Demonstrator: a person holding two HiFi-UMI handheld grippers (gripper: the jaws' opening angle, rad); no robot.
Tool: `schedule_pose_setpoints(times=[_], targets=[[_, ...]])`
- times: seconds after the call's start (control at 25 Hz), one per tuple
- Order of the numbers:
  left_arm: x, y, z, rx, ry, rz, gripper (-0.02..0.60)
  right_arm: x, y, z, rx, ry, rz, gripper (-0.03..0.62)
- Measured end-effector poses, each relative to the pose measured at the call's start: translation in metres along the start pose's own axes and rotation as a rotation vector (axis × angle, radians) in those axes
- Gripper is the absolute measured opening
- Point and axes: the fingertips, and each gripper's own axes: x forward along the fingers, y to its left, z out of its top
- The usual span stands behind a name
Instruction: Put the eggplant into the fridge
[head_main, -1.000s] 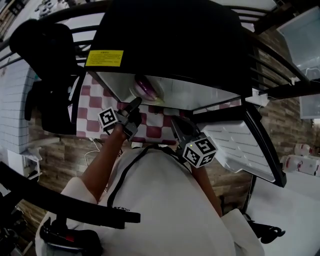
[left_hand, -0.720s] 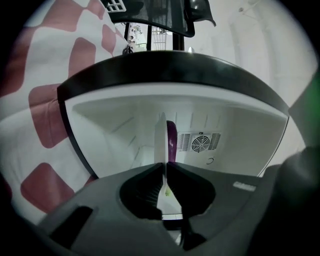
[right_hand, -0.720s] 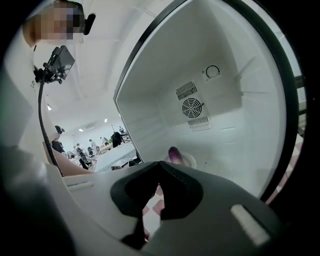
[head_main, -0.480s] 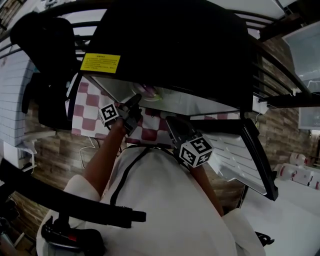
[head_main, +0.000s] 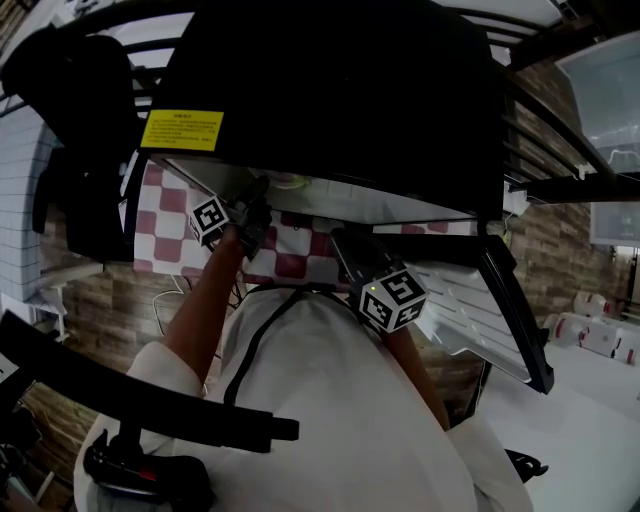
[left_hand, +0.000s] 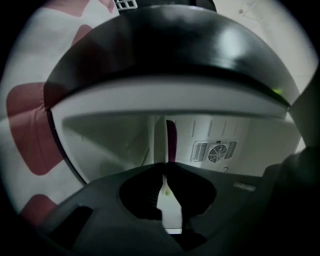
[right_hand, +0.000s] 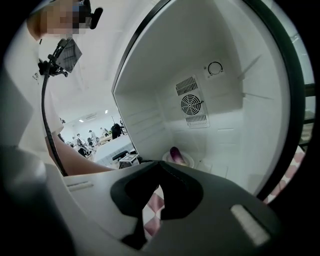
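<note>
A purple eggplant lies on a small white plate inside the open black mini fridge. My left gripper reaches level into the fridge mouth, shut on the plate's rim. In the left gripper view the plate shows edge-on between the jaws, with the eggplant behind it. From the head view only a sliver of the plate shows under the fridge top. My right gripper hangs in front of the opening, shut and empty.
The fridge door stands open to the right, white shelves facing in. A fan vent sits on the white back wall. A red-and-white checked cloth lies beneath the fridge. White cabinets stand at the right.
My left gripper has carried the plate deeper into the fridge and lower. The eggplant, plain in the head view a second ago, is now hidden under the fridge top. The right gripper barely moved.
</note>
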Motion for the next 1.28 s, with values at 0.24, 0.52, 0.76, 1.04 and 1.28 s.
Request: schedule_pose_setpoints(times=[0.24,0.52,0.76,1.04,1.28], targets=[[-0.004,0.025,0.001,-0.003,-0.010,0.084,0.032,-0.006,-0.004,0.000,0.006,-0.008,-0.027,0.006],[-0.007,0.035,0.003,-0.027,-0.062,0.139,0.026,-0.012,-0.004,-0.002,0.007,-0.012,-0.039,0.006],[-0.007,0.039,0.003,-0.060,-0.114,0.199,0.026,-0.016,-0.003,-0.006,0.007,-0.011,-0.036,0.006],[-0.008,0.035,0.005,-0.053,-0.135,0.210,0.078,-0.022,-0.001,-0.007,0.011,-0.026,-0.037,0.006],[-0.008,0.030,0.005,-0.034,-0.138,0.208,0.148,-0.028,0.000,-0.010,0.018,-0.038,-0.033,0.006]])
